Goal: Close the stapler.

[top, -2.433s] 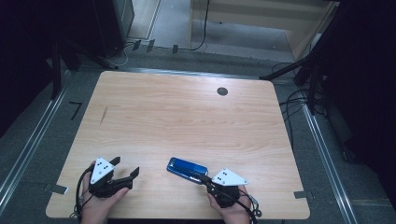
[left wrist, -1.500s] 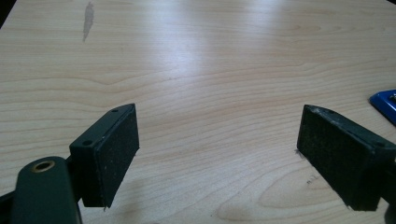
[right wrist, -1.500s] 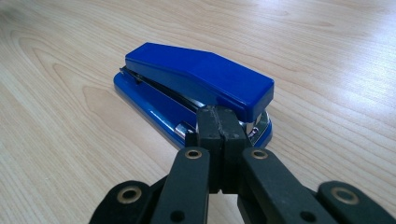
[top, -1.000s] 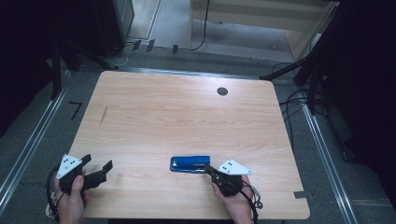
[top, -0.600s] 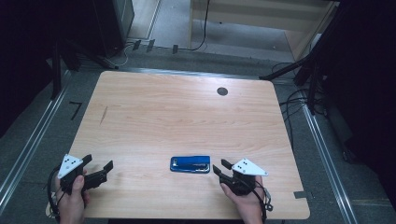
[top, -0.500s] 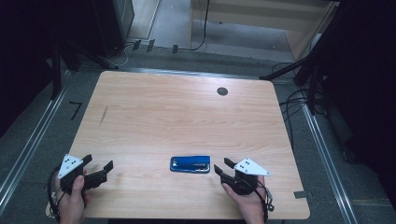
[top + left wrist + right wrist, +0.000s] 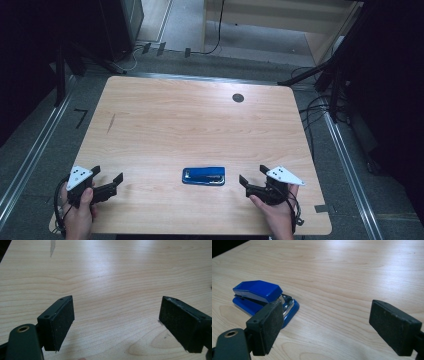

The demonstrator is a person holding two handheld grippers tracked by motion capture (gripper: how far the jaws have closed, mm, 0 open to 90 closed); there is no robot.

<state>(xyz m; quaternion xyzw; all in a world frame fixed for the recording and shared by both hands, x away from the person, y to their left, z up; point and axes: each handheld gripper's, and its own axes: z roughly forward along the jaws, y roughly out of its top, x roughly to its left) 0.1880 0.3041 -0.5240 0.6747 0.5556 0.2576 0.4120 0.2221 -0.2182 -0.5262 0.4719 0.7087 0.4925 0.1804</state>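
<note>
A blue stapler (image 7: 203, 176) with a chrome end lies flat on the wooden table (image 7: 200, 125), near the front edge. My right gripper (image 7: 252, 176) stands just right of it and apart from it. Its jaws have just been opening and nothing is between them. In the right gripper view the stapler (image 7: 259, 296) lies beyond the left pad (image 7: 268, 327), outside the gap of the right gripper (image 7: 327, 317). My left gripper (image 7: 107, 175) is held at the front left corner, open over bare wood. The left gripper view shows that gripper (image 7: 117, 310) empty.
A round black grommet (image 7: 238, 97) sits at the far right of the table, and a dark streak (image 7: 110, 123) marks its left side. Metal rails (image 7: 30, 160) run along the floor on both sides. Cables (image 7: 320, 107) lie on the floor at the right.
My right gripper has let go of the stapler, opened and drawn back to the right. The stapler stays where it was set down. The left gripper, earlier nearer the middle, now holds still at the left.
</note>
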